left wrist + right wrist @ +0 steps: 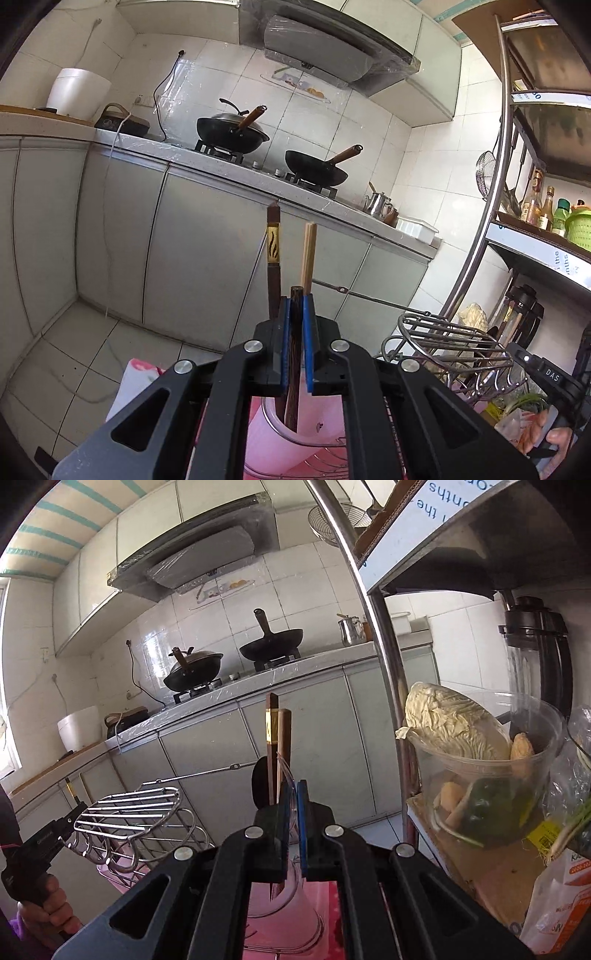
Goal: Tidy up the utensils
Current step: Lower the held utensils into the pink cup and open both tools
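Note:
My left gripper (295,314) is shut on a dark wooden chopstick (294,354), whose lower end reaches into a clear cup (275,421) below the jaws. Behind it stand a dark chopstick with a gold band (273,251) and pale wooden chopsticks (308,254). My right gripper (292,801) is shut on a thin clear plastic edge that looks like the rim of a clear cup (291,890). A gold-banded chopstick (272,738), a wooden handle (285,734) and a black spoon (260,781) stand just beyond it.
A wire rack (447,332) (129,812) sits between the two grippers, with a long rod (369,297) sticking out. Pink cloth (136,380) lies underneath. A steel shelf (391,701) with a vegetable tub (480,760) is at the right. A counter with two woks (314,168) lies ahead.

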`<state>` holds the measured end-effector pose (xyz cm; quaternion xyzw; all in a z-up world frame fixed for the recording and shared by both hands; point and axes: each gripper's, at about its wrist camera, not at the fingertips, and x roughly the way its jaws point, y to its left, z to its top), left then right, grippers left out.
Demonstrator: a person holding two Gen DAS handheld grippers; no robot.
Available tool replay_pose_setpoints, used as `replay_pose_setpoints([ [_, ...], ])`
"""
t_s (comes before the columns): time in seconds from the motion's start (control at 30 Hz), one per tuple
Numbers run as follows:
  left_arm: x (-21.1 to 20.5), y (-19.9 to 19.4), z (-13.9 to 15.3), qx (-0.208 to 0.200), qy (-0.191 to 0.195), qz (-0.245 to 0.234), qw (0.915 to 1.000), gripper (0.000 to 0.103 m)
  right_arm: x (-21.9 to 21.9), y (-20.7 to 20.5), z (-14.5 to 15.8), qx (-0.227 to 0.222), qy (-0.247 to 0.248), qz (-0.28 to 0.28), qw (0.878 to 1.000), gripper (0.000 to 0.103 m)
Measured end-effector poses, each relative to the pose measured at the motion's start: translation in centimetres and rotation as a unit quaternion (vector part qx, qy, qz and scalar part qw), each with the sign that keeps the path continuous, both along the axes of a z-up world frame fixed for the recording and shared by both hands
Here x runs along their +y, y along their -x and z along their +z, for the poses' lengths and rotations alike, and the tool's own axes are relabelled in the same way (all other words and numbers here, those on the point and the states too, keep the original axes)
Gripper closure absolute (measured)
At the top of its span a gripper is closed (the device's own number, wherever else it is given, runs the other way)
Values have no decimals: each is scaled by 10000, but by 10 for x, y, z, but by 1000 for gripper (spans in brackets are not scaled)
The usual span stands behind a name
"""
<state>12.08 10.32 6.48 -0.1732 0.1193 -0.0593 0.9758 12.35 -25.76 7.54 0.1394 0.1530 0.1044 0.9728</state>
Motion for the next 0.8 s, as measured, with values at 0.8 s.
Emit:
replay_pose_setpoints([
  [0.8, 0, -6, -8, 624, 30, -406, 9972, 96, 24, -14, 4, 693, 771, 659, 9924, 98],
])
